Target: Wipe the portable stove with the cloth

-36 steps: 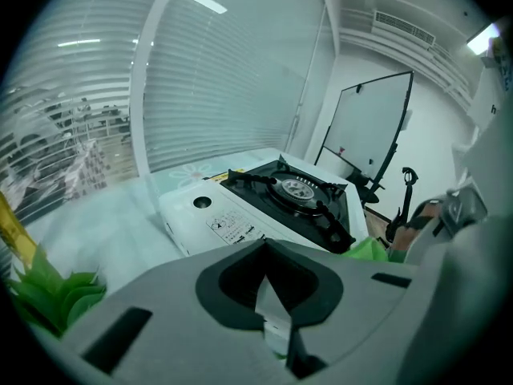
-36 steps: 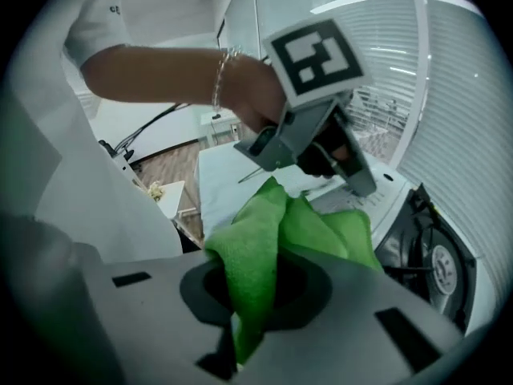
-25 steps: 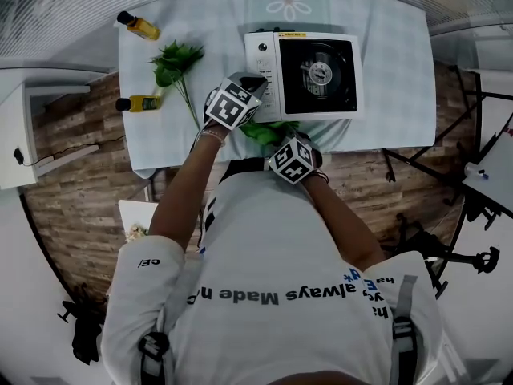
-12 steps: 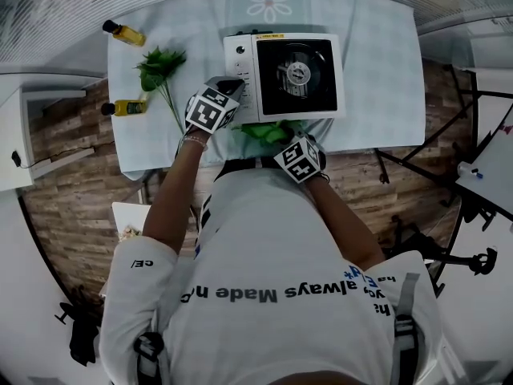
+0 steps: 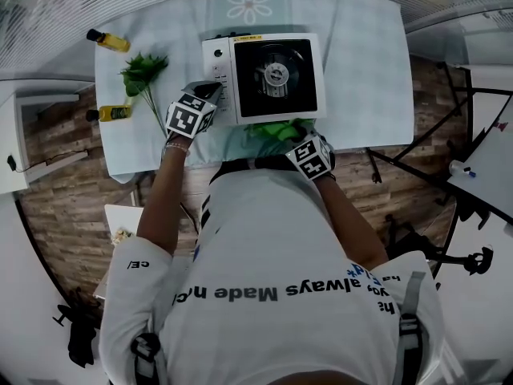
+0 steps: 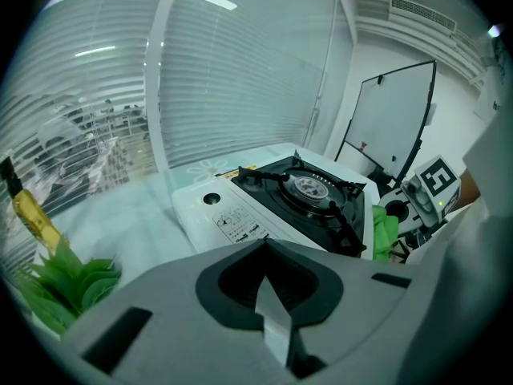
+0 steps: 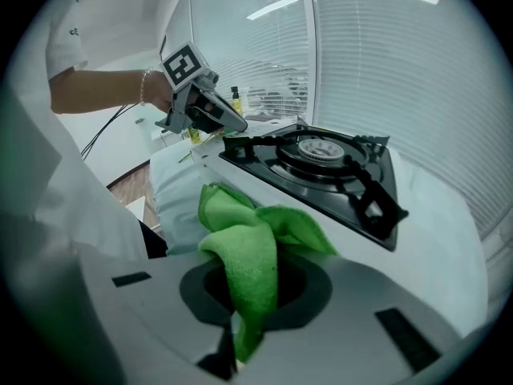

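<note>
**Green cloth held at the near edge of the stove**

A table [image 5: 365, 70] with a pale checked cover stands before a wall of white blinds, on a floor of wooden planks [image 5: 72, 163]. The portable stove [image 5: 264, 77] sits in the middle of the table. It has a white body and a black top with a round burner, and its control panel is on the person's left side.

The right gripper [image 5: 295, 139] is at the near edge of the stove. In the right gripper view, its jaws are clamped on the green cloth [image 7: 248, 247], which comes out from between them in a bunched fold. The cloth [image 5: 280, 129] hangs just in front of the stove's near side. I cannot tell if it touches the stove [image 7: 321, 167].

The left gripper [image 5: 210, 91] is just beside the left front corner of the stove, near the control panel. In the left gripper view, its jaws are together with nothing between them [image 6: 268, 295]. The stove [image 6: 296, 199] lies beyond them, and a whiteboard [image 6: 393, 127] stands further behind.

On the left part of the table lies a green leafy sprig [image 5: 143, 74]. Two small bottles of yellow liquid are near it, one at the far corner [image 5: 108, 40] and one at the left edge [image 5: 112, 113]. All three are well apart from the stove.
</note>
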Available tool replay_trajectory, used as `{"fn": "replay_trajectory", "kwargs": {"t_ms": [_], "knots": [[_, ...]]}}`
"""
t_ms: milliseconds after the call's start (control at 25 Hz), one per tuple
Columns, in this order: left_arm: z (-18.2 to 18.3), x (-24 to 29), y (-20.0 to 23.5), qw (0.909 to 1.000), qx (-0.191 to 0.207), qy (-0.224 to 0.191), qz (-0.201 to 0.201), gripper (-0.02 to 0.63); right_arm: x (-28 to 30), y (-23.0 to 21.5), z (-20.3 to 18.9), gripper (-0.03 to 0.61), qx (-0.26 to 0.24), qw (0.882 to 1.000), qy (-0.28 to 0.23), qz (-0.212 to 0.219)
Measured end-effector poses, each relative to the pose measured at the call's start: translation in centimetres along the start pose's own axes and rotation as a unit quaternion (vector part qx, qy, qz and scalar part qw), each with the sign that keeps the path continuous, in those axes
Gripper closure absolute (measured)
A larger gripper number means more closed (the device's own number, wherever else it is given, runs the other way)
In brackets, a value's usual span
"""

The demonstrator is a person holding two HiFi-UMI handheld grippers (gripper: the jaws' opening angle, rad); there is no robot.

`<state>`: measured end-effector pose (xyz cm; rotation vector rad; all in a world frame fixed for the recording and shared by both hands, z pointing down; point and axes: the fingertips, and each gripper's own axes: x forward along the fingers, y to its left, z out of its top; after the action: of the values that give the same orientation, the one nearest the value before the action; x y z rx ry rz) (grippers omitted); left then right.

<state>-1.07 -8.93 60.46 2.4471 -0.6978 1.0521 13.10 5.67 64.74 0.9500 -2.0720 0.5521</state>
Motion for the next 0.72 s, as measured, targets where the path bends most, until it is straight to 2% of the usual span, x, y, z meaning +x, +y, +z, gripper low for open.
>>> {"fn": "replay_trajectory", "kwargs": {"t_ms": [360, 720], "knots": [[-0.1, 0.0, 0.0, 0.9998, -0.009, 0.004, 0.017, 0.603, -2.4, -4.5, -3.5, 0.555, 0.034, 0.999, 0.010, -0.026], [-0.1, 0.0, 0.0, 0.9998, -0.016, 0.007, 0.013, 0.602, -5.6, -10.6, -7.8, 0.555, 0.078, 0.993, 0.033, -0.080]]}}
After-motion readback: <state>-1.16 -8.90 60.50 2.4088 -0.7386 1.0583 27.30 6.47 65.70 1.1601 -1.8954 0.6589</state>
